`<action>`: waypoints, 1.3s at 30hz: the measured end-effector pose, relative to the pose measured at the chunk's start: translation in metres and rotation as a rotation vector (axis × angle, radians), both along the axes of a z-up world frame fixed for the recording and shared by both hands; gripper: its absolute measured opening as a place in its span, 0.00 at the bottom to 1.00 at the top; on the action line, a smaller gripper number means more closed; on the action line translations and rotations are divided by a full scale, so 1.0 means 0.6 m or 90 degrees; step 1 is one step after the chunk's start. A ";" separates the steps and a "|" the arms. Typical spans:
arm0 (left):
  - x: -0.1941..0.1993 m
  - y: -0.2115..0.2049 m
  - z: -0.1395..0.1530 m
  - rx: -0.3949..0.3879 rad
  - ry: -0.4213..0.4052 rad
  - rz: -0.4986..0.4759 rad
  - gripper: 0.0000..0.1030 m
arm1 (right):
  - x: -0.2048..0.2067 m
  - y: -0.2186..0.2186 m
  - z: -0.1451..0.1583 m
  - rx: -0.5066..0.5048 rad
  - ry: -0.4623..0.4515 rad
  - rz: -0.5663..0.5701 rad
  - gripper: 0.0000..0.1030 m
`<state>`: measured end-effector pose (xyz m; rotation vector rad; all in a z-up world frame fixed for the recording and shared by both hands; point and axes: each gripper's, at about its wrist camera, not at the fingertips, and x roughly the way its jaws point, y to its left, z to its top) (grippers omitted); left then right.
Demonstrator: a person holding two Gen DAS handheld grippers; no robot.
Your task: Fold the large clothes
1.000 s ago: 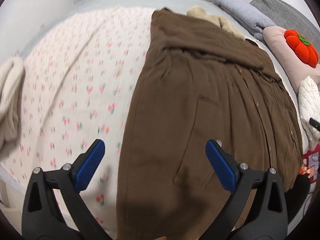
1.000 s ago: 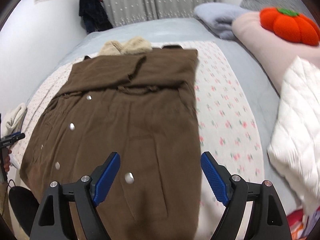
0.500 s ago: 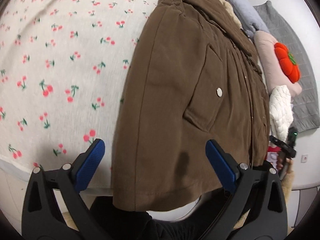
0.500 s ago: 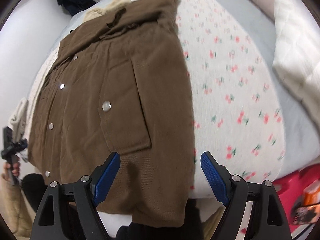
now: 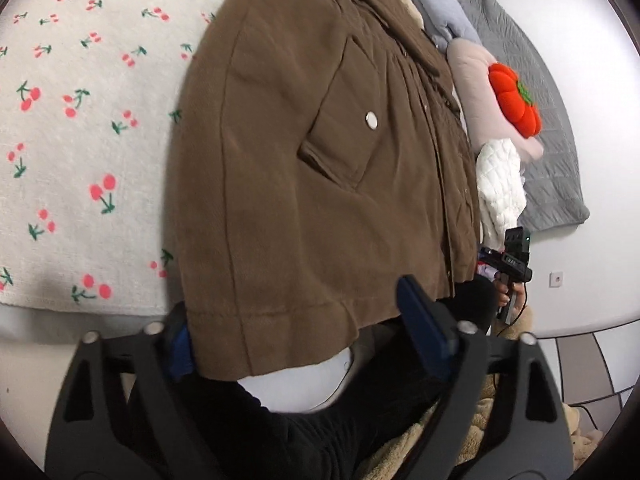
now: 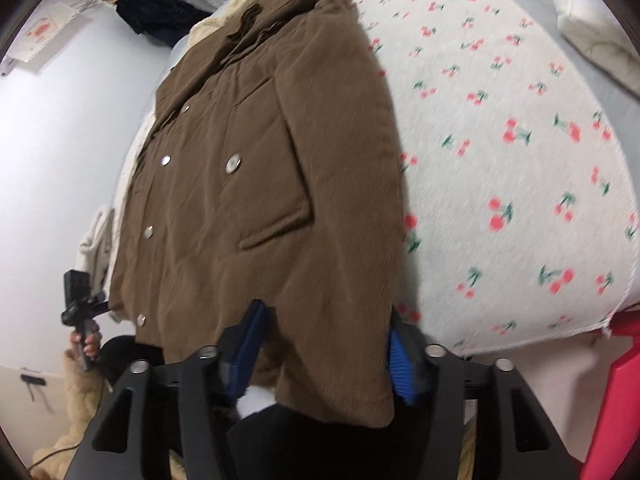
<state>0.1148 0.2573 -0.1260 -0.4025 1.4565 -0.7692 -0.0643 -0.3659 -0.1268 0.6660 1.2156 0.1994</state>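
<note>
In the left wrist view we see the brown padded snap-button coat [image 5: 320,168] lying down the middle of the frame on the white cherry-print bed cover [image 5: 80,140], its hem hanging over the near edge of the bed at the lower centre. Our left gripper [image 5: 304,332] straddles that hem: the jaws are closing with the coat's lower corner between them, the left blue pad half hidden behind the cloth and the right pad still off it, so nothing is pinched yet. Left of the coat the cover lies bare right out to the frame's edge; at the right the coat's far edge runs close beside a white quilted garment [image 5: 500,188], a pink pillow with an orange pumpkin-shaped cushion [image 5: 516,100], and a grey quilted blanket [image 5: 540,140] against the white wall. At the right edge a hand holds the other gripper's handle. In the right wrist view the same coat fills the centre, collar at the top, hem drooping over the bed's edge at the bottom. Our right gripper [image 6: 324,356] has the hem's right corner between its closing jaws; the right pad sits at the cloth's edge, and we cannot tell whether the pads press yet. The cherry cover spreads open to the right; a red plastic object [image 6: 616,408] stands at the lower right, and the white wall fills the left.
</note>
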 end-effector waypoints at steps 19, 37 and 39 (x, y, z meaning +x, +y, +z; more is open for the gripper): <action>-0.016 -0.011 0.128 -0.124 -0.155 0.103 0.19 | -0.007 0.025 0.137 0.013 -0.192 -0.049 0.08; 0.218 -0.075 0.318 -0.205 -0.320 0.206 0.16 | 0.193 -0.056 0.311 0.041 -0.370 -0.165 0.08; 0.259 -0.088 0.323 -0.198 -0.325 0.219 0.16 | 0.231 -0.076 0.312 0.046 -0.365 -0.184 0.08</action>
